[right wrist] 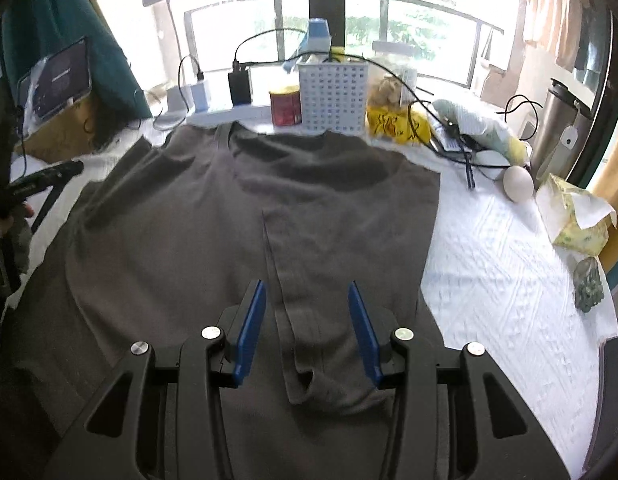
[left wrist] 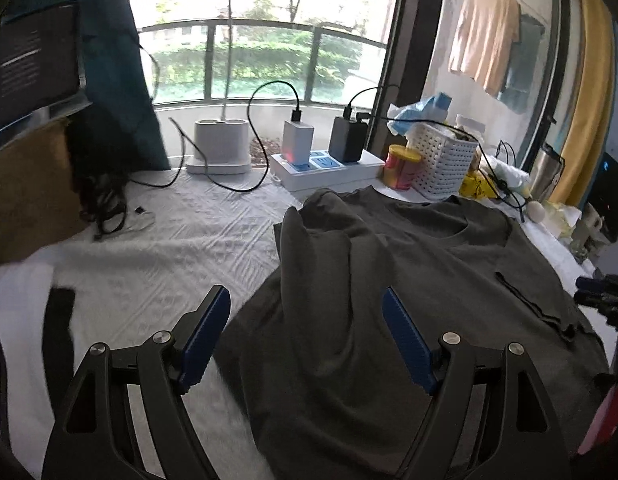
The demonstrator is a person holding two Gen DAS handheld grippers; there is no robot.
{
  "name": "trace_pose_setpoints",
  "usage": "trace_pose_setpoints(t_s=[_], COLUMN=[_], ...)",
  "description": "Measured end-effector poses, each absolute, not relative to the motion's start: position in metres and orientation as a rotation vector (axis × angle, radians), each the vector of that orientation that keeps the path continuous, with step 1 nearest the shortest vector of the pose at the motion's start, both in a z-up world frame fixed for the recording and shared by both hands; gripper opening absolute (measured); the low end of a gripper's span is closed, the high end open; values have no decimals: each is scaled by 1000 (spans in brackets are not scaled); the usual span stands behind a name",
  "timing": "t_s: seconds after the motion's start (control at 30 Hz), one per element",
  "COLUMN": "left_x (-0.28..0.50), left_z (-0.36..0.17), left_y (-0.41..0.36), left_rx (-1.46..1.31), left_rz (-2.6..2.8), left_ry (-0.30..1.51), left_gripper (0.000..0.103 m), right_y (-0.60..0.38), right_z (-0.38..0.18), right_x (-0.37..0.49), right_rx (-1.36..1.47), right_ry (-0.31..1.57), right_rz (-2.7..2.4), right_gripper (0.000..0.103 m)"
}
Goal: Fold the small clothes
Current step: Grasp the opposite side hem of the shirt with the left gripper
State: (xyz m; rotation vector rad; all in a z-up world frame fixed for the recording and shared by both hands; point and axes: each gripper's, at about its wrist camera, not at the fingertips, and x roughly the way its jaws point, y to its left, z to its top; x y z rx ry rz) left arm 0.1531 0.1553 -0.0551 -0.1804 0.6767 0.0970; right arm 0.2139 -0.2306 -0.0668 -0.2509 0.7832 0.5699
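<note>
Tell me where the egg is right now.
In the right wrist view, the egg lies on the white table cover, right of the grey T-shirt, beside the steel flask.

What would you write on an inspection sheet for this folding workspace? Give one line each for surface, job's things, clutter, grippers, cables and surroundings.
Surface: white textured tablecloth, wrinkled in places.
Job's things: dark grey T-shirt lying spread out, collar towards the window, right side folded in over the body.
Clutter: white basket, red can, yellow bag, egg, steel flask, tissue pack.
Grippers: left gripper open over the shirt's left edge; right gripper open above the folded sleeve, pads not pressing it.
Cables: black cable loops from chargers on the power strip.
Surroundings: balcony railing, greenery outside, shirt on hanger.
</note>
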Motion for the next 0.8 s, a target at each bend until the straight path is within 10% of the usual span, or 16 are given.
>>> trace_pose_setpoints(t_s=[0.43, 0.63, 0.8], left_x=[228, 222, 197], left_z=[-106, -105, -85], left_y=[175, 179, 197], left_rx=[-141, -161, -199], left_rz=[10, -4, 114], left_ry=[879, 864, 761], left_gripper=[51, 9, 8], right_y=[-233, -226, -221], right_z=[-64, -70, -71], right_x=[227, 231, 232], right_rx=[-213, -219, -223], right_ry=[762, 779, 777], right_rz=[508, 519, 543], right_gripper=[43, 43, 43])
